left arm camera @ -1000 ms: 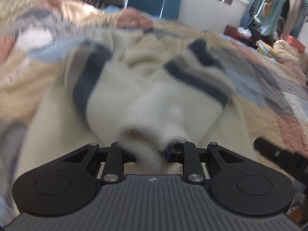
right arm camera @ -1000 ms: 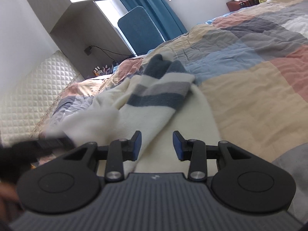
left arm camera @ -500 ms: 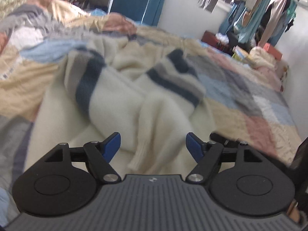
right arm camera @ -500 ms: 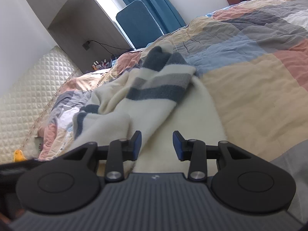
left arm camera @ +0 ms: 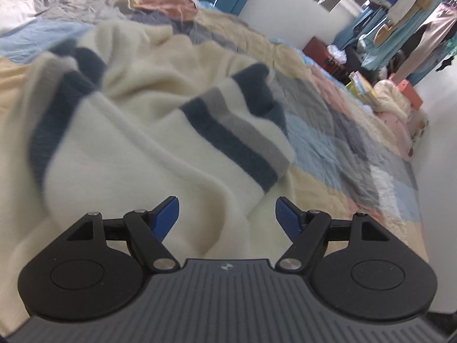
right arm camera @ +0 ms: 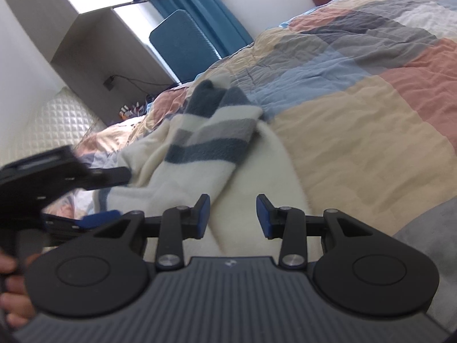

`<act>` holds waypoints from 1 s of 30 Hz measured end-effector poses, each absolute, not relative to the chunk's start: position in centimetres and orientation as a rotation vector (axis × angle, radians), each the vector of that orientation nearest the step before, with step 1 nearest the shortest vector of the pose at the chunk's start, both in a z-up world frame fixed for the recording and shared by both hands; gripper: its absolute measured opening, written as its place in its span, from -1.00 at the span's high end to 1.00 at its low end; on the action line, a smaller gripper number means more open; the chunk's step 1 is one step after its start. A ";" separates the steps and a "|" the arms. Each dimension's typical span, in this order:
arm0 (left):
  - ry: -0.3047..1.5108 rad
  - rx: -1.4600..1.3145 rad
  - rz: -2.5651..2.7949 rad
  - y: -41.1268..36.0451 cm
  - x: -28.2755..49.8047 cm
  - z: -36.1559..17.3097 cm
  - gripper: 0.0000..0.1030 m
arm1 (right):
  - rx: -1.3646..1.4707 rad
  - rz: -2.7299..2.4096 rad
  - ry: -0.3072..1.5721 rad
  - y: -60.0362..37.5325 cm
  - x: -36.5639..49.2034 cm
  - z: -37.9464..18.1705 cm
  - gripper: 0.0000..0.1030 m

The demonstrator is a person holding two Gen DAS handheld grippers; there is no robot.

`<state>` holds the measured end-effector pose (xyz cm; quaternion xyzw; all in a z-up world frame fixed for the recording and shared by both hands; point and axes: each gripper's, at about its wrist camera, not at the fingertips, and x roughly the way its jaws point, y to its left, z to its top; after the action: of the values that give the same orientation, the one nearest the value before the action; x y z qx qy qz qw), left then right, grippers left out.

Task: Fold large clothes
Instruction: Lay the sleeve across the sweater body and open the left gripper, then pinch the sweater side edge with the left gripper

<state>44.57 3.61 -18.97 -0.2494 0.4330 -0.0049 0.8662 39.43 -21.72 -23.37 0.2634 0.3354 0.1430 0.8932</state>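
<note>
1. A big cream sweater (left arm camera: pixel 160 131) with dark blue and grey stripes lies bunched up on the bed (right arm camera: pixel 371 131).
2. The left claw (left arm camera: pixel 227 214) is wide open, with nothing between its blue pads. It hangs just above the sweater.
3. The right claw (right arm camera: pixel 232 214) is partly open and holds nothing. It points at the sweater's near edge.
4. One striped sleeve (right arm camera: pixel 211 140) is folded across the top.
5. The patchwork quilt to the right of the sweater is bare, with lots of room.
6. Books (left arm camera: pixel 361 85) and clothes sit well away, past the bed's far edge.
</note>
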 end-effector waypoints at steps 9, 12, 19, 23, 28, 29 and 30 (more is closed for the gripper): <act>0.986 -0.429 0.116 1.3 49.5 -22.4 0.33 | 0.584 0.262 0.708 -23.1 40.5 -24.4 0.23; 0.972 -0.414 0.116 1.7 49.3 -22.3 0.76 | 0.580 0.265 0.715 -23.0 40.6 -24.5 0.23; 0.806 -0.350 0.080 2.2 43.4 -17.5 0.81 | 0.570 0.290 0.713 -22.7 40.4 -24.4 0.23; 0.732 -0.386 0.084 3.8 38.5 -14.7 0.82 | 0.555 0.312 0.705 -22.0 40.1 -24.0 0.23; 0.659 -0.520 0.088 6.8 31.8 -12.7 0.83 | 0.518 0.340 0.708 -21.1 39.1 -23.3 0.23; 0.655 -0.533 0.104 7.2 30.5 -12.5 0.83 | 0.525 0.355 0.710 -21.0 38.9 -23.2 0.23; 0.654 -0.546 0.121 7.7 29.3 -12.4 0.83 | 0.528 0.372 0.709 -20.9 38.6 -23.1 0.23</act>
<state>29.27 7.68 -12.37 -0.2648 0.3169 0.0584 0.9089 38.63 -20.91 -23.09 0.2540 0.3411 0.1790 0.8872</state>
